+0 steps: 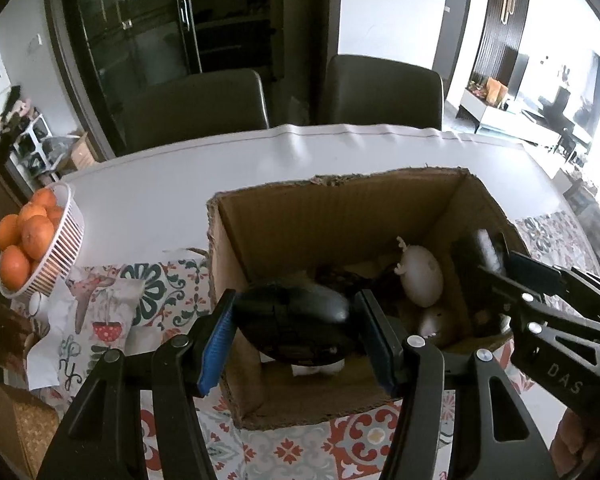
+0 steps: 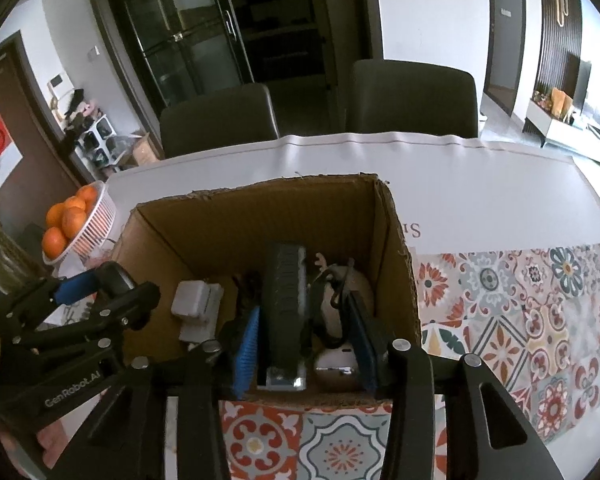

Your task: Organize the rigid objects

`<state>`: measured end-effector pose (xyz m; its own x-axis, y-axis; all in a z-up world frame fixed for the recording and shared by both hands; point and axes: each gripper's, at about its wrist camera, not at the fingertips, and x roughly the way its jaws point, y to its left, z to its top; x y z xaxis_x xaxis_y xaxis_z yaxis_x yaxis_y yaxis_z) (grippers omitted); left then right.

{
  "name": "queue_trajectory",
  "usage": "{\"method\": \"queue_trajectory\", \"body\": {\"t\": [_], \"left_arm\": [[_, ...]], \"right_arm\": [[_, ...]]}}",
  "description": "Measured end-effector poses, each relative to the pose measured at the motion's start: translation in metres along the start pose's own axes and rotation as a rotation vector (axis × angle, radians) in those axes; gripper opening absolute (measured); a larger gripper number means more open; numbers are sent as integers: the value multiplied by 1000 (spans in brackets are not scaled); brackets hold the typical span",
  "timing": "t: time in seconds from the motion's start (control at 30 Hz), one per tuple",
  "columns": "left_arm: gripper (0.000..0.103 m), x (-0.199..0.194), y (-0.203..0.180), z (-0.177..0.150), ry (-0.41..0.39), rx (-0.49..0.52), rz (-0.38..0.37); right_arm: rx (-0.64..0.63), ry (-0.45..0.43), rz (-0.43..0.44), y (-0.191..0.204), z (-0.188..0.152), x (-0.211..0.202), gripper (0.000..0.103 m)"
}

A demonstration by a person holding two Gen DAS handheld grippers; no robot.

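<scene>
Left wrist view: looking down into an open cardboard box (image 1: pixel 340 208) sitting on a patterned tablecloth (image 1: pixel 160 288). Left gripper (image 1: pixel 296 324) hovering over the box's near-left part, jaws clamped on a dark rounded object (image 1: pixel 296 316), prob. a computer mouse, w/ a blue pad on one finger pressing its side. Lying deeper in the box: a white egg-shaped figurine (image 1: pixel 422 276) w/ small antler-like bits on top, plus darker items too shadowed to identify. Right gripper (image 1: pixel 496 264) reaching in from the right edge, holding a dark slab. Sitting far left on the table: a white basket (image 1: pixel 66 248) w/ oranges (image 1: pixel 28 240).

Right wrist view: looking into the same box (image 2: pixel 260 208) from the other side. Right gripper (image 2: pixel 300 352) w/ jaws wide; a black ribbed block (image 2: pixel 282 304), maybe a router or adapter, standing upright betw. them, touching the blue-padded finger, w/ a gap on the other side, so not squeezing it. Resting beside it in the box: a white charger (image 2: pixel 198 300), a black cable (image 2: pixel 336 292), a pale rounded item partly hidden. Left gripper (image 2: pixel 96 280) showing at left w/ the mouse.

Handling, as judgement: mouse prob. light, stiff, smooth and curved, so liable to slip; gripping across its flat sides at mid-length looking safest. Ribbed block looking stiff, moderately weighty; ribs giving purchase, best held across the narrow faces. Figurine's antlers looking fragile, so lowering gently advisable.
</scene>
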<state>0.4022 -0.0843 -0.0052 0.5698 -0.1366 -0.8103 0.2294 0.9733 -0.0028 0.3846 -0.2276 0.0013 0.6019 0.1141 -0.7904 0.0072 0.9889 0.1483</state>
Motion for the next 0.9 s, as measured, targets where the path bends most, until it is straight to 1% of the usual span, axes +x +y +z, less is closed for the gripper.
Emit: {"method": "queue_trajectory", "body": {"t": [0.07,0.17,0.33,0.43,0.57,0.67,0.77,0.83,0.9], "left_arm": [[59,-3,0,1,-15,7,12],[59,-11,-1,0,-36,14,34],[63,-33,-1,-4,-90,10,61],[63,-47,-1,-9,-112,5,65],[64,-67,-1,-20,-144,0,70],[64,-84,-1,-31,-161,-3,61],[64,-101,-1,-43,-182,-6,74],[69,-112,-2,-50,-198,-6,81],[69,-125,-3,-58,-215,-8,87]], "right_arm": [[-2,7,-5,0,-1,1,49],[1,-11,-18,-1,-1,-4,49],[-8,-45,-42,2,-3,-22,49],[-12,-76,-57,5,-8,-38,49],[-19,-114,-72,9,-15,-60,49],[-28,-149,-89,14,-24,-77,49],[-38,-186,-99,20,-34,-96,49],[-41,-211,-112,23,-42,-109,49],[-36,-230,-113,25,-49,-121,49]]}}
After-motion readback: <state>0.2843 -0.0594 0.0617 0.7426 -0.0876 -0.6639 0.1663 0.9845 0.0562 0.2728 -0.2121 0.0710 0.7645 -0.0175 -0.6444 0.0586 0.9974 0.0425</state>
